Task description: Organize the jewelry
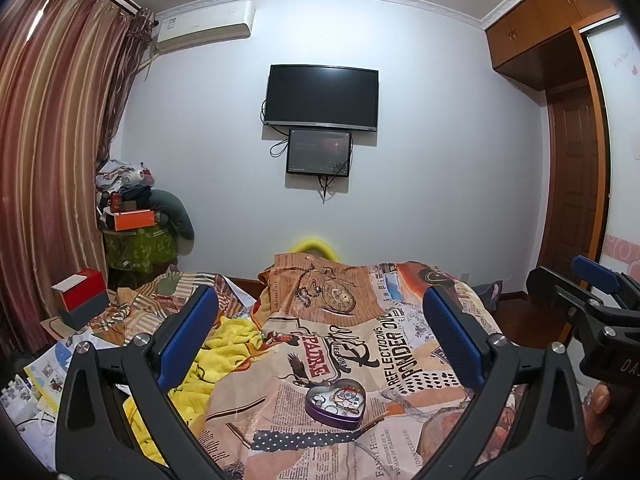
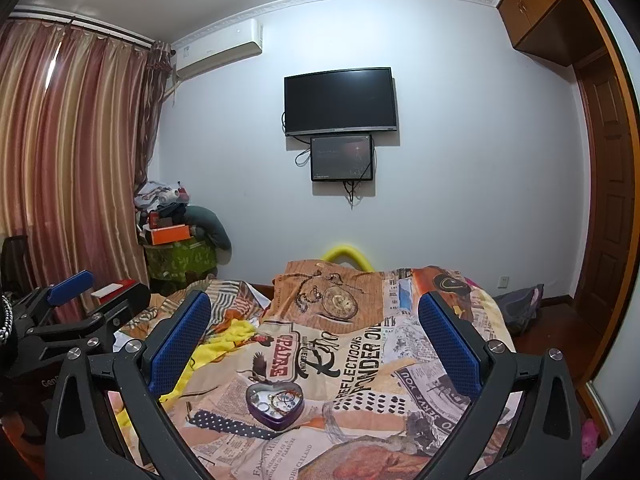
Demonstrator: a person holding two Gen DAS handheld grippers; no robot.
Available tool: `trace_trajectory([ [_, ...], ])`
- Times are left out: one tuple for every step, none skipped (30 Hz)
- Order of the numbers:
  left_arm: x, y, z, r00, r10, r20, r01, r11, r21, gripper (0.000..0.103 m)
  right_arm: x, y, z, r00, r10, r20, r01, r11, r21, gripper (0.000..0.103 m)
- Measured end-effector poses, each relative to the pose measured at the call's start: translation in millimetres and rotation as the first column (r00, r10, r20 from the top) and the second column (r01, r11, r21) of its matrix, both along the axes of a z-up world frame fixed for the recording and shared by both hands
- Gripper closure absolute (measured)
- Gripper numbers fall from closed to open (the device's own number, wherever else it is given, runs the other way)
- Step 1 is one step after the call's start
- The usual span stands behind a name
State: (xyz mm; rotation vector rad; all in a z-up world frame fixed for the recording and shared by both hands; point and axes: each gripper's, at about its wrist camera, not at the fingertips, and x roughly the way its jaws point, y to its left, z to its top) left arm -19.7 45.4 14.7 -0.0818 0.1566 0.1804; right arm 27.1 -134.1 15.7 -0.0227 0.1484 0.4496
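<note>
Both tongs up and level, side by side, so each camera looks over the bed. Left tongs: spread wide, nothing between the pads. Right tongs: same, spread and empty.

Just ahead, the heart tin sits lidless on the quilt, a flat patch that keeps it level. Jewelry already lies inside, a tangle of rings and chain; none seen loose on the quilt. Fits either gathered or awaiting sorting.

Farther off: red box, TV on the wall.
</note>
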Motion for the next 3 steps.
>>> trace_trajectory([
  [0.0, 0.0, 0.0, 1.0, 0.001, -0.001, -0.001, 1.0, 0.001, 0.0, 0.0, -0.2, -0.3, 1.0, 0.0, -0.001, 0.0, 1.0, 0.0, 0.0],
  [0.4, -0.5, 0.0, 1.0, 0.001, -0.001, -0.001, 1.0, 0.001, 0.0, 0.0, -0.2, -0.7, 1.0, 0.001, -0.001, 0.0, 1.0, 0.0, 0.0],
  [0.4, 0.2, -0.1, 1.0, 0.001, -0.003, -0.001, 1.0, 0.002, 0.0, 0.5, 0.4, -0.6, 1.0, 0.001, -0.002, -0.001, 1.0, -0.001, 0.0],
])
